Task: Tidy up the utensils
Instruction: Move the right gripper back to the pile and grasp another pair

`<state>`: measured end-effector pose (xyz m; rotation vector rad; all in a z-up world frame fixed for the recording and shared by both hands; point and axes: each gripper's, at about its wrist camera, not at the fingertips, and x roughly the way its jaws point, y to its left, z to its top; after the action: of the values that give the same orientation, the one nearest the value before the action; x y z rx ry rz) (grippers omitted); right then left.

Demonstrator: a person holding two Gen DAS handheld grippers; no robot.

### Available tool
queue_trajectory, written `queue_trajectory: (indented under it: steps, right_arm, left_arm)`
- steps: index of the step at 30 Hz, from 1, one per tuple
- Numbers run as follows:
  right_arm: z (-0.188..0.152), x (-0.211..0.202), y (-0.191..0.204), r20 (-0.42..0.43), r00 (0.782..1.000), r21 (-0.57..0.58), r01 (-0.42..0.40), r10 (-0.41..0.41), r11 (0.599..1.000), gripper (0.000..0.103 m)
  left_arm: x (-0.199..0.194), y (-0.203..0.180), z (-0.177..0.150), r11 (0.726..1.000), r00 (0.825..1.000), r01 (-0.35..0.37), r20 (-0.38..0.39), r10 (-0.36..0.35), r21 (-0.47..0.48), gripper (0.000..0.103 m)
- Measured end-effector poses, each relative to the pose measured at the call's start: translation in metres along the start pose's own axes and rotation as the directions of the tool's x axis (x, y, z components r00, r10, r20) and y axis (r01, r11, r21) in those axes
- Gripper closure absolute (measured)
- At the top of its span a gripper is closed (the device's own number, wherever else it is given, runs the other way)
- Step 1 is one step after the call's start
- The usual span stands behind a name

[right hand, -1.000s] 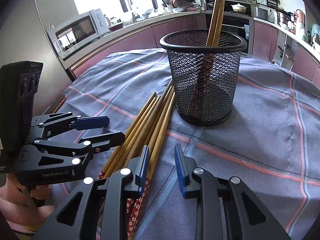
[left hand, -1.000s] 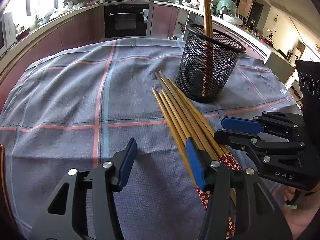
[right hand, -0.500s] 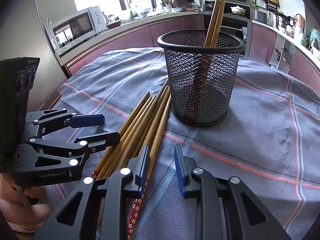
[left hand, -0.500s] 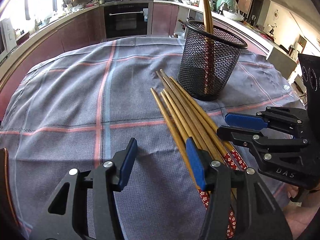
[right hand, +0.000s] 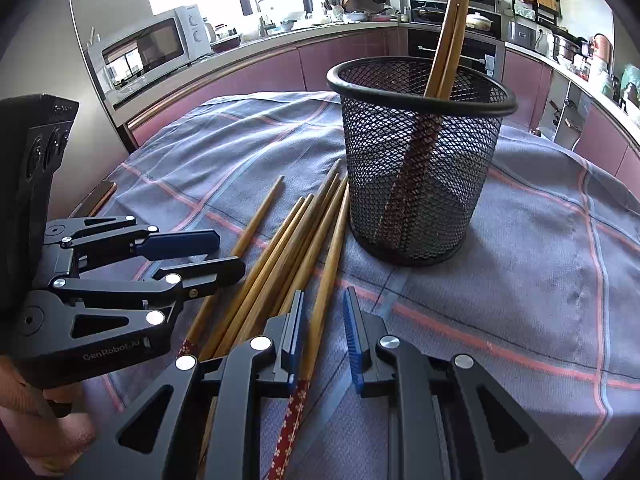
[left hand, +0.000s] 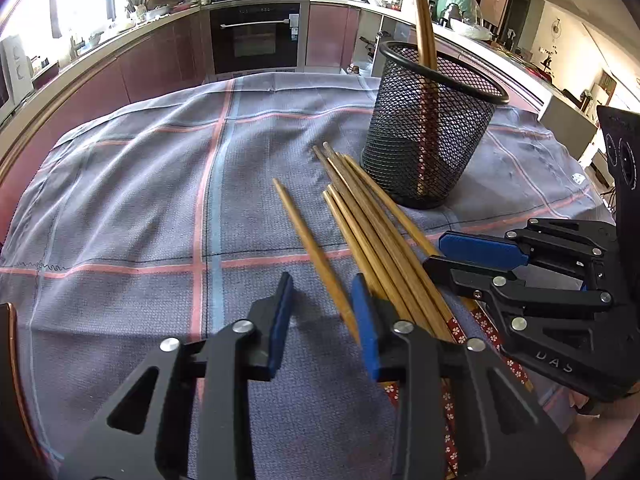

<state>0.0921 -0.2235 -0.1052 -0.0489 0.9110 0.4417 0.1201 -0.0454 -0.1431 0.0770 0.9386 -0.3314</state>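
Note:
A black mesh cup (left hand: pixel 424 152) (right hand: pixel 420 184) stands on the checked cloth with two chopsticks (left hand: pixel 424 20) (right hand: pixel 452 20) upright in it. A bundle of wooden chopsticks (left hand: pixel 384 232) (right hand: pixel 280 264) lies in front of it. One chopstick (left hand: pixel 312 252) lies apart from the bundle, between the closing jaws of my left gripper (left hand: pixel 322 324); it runs close along the right pad and the left pad is clear of it. My right gripper (right hand: pixel 324 330) is closing too, with the bundle's outermost chopstick (right hand: pixel 328 264) by its left pad and a gap to the right pad.
The grey-blue tablecloth (left hand: pixel 140 200) covers a round table. Each gripper shows in the other's view, the right gripper (left hand: pixel 480 260) and the left gripper (right hand: pixel 192 256), close together over the red patterned chopstick ends. Kitchen counters, an oven (left hand: pixel 256 40) and a microwave (right hand: pixel 148 48) ring the table.
My left jaws have narrowed, and one chopstick has swung left out of the bundle and now lies between them. The right jaws have narrowed slightly around the outermost chopstick.

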Motion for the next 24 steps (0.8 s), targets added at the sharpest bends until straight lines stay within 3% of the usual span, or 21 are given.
queue_trajectory:
  steps: [6, 10, 15, 24]
  right_arm:
    - [0.0060, 0.0046, 0.0029, -0.002, 1.000, -0.015, 0.015, -0.015, 1.000, 0.084]
    - [0.0067, 0.0051, 0.0030, -0.002, 1.000, -0.014, 0.015, -0.016, 1.000, 0.094]
    - [0.0053, 0.0045, 0.0016, -0.002, 1.000, -0.002, 0.001, -0.001, 1.000, 0.096]
    - [0.0049, 0.0031, -0.0006, 0.001, 1.000, 0.012, -0.013, 0.013, 1.000, 0.097]
  left_arm:
    - [0.0040, 0.0024, 0.0061, 1.000, 1.000, -0.002, -0.007, 0.002, -0.011, 0.080]
    - [0.0054, 0.0002, 0.0077, 1.000, 1.000, -0.028, -0.003, 0.028, -0.010, 0.087]
    - [0.0031, 0.0033, 0.0044, 0.999, 1.000, -0.021, -0.003, 0.021, -0.031, 0.092]
    - [0.0034, 0.0040, 0.0015, 0.999, 1.000, -0.018, -0.004, 0.018, -0.038, 0.091]
